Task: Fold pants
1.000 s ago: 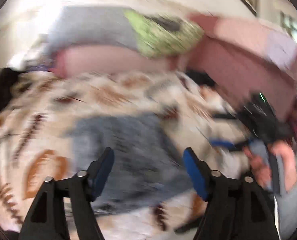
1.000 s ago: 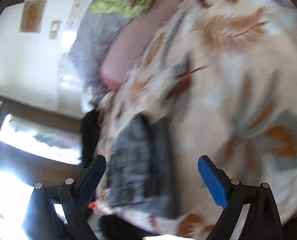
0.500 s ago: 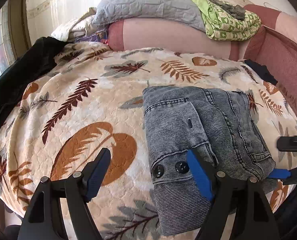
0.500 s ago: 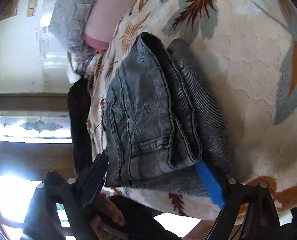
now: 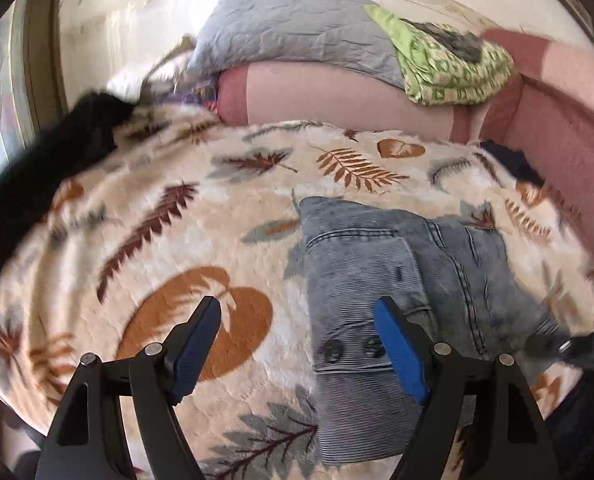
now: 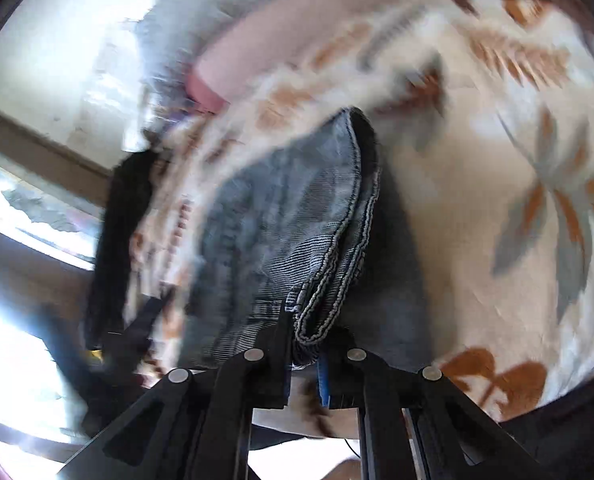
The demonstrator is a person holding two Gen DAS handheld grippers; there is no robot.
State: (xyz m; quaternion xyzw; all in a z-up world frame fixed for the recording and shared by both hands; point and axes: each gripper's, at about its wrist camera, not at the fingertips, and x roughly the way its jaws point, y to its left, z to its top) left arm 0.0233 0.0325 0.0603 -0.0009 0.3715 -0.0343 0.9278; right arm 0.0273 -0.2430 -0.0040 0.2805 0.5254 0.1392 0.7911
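Observation:
Folded grey denim pants point(image 5: 397, 280) lie on the leaf-patterned blanket point(image 5: 201, 240), right of centre in the left wrist view. My left gripper point(image 5: 297, 336) is open and empty; its right finger hovers over the waistband buttons, its left finger over bare blanket. My right gripper point(image 6: 303, 344) is shut on the near hem edge of the pants point(image 6: 297, 224), which bunch up in front of its fingers. The right gripper also shows at the right edge of the left wrist view point(image 5: 569, 346).
A pink bolster point(image 5: 337, 100), a grey pillow point(image 5: 293, 40) and a green folded cloth point(image 5: 453, 68) lie at the bed's head. A black garment point(image 5: 37, 184) hangs over the left edge. A pink footboard point(image 5: 557, 136) runs along the right.
My right gripper has closed on the edge of the pants, where it was open around it half a second ago. The left gripper stays open in about the same place.

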